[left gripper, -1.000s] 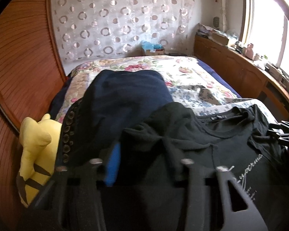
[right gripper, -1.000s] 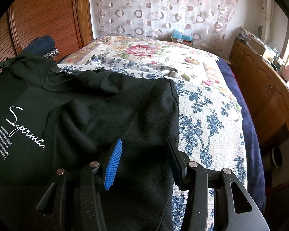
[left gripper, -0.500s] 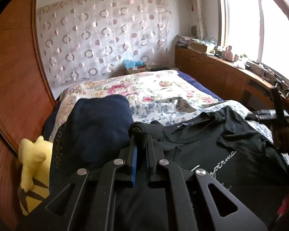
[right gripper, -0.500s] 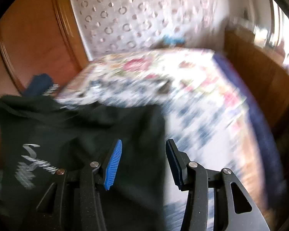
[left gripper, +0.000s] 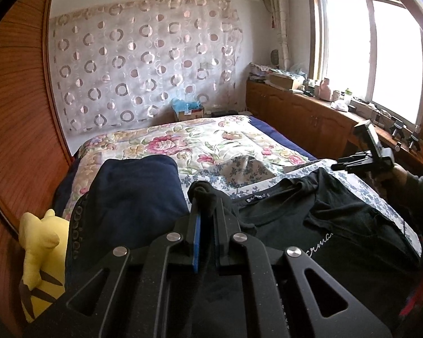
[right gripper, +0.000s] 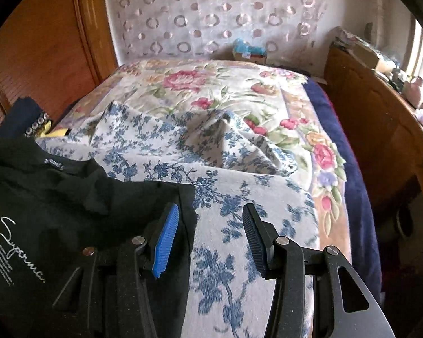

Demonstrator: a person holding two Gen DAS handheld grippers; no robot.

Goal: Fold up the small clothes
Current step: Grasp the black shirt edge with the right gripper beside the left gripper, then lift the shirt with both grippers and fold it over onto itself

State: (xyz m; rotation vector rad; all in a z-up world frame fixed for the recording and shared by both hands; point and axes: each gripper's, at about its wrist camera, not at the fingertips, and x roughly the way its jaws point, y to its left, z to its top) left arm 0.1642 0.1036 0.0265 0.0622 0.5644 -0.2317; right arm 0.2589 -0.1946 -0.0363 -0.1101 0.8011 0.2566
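Observation:
A black T-shirt (left gripper: 318, 222) with white script lettering lies on the blue-flowered sheet, collar toward the headboard. My left gripper (left gripper: 207, 211) is shut on a bunched corner of the black T-shirt near its shoulder, holding it lifted. In the right wrist view the same black T-shirt (right gripper: 56, 205) fills the lower left. My right gripper (right gripper: 210, 225) is open above its right edge, the blue pad over the cloth and the black finger over the sheet, with nothing between them. In the left wrist view the right gripper (left gripper: 352, 163) shows at far right, held by a hand.
A folded navy garment (left gripper: 132, 194) lies left of the shirt, with a yellow plush toy (left gripper: 39, 253) beside it by the wooden wall. The blue-flowered sheet (right gripper: 239, 191) is rumpled further up the bed. A wooden cabinet (right gripper: 380, 129) runs along the right.
My left gripper closed on the shirt's corner and lifted it. My right gripper stayed open and swung to the right, off the shirt's body to its right edge.

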